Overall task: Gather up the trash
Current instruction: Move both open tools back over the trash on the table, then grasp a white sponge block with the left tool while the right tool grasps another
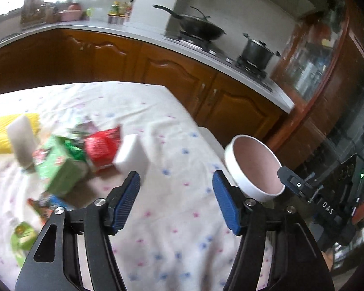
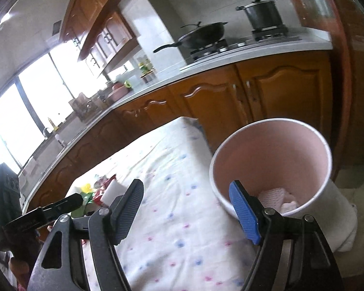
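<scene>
Lower right of frame, bin (image 2: 274, 160) is kept beside the surface (image 2: 172, 218) for drops; left tool (image 1: 176, 202) and right tool (image 2: 185, 212) are spread apart, empty.

The bench is draped in a white cloth (image 1: 172, 145) sprinkled with small blue and pink flowers. On it lie a green carton (image 1: 58, 167), a red wrapper (image 1: 102, 148), a shiny green wrapper (image 1: 72, 149), two plain white blocks (image 1: 131, 155) and a bright yellow ribbed piece (image 1: 2, 131). The bin (image 2: 274, 160) is white outside and pale pink inside, with pinkish-white crumpled stuff (image 2: 279, 198) at its bottom. Both grippers are black; the left gripper (image 1: 176, 201) has blue ribbed pads on its fingers, and so does the right gripper (image 2: 186, 211). The cabinets (image 1: 172, 72) are warm brown wood under a pale grey worktop (image 1: 123, 30). The wok (image 1: 201, 28) and pot (image 1: 257, 51) are black.
</scene>
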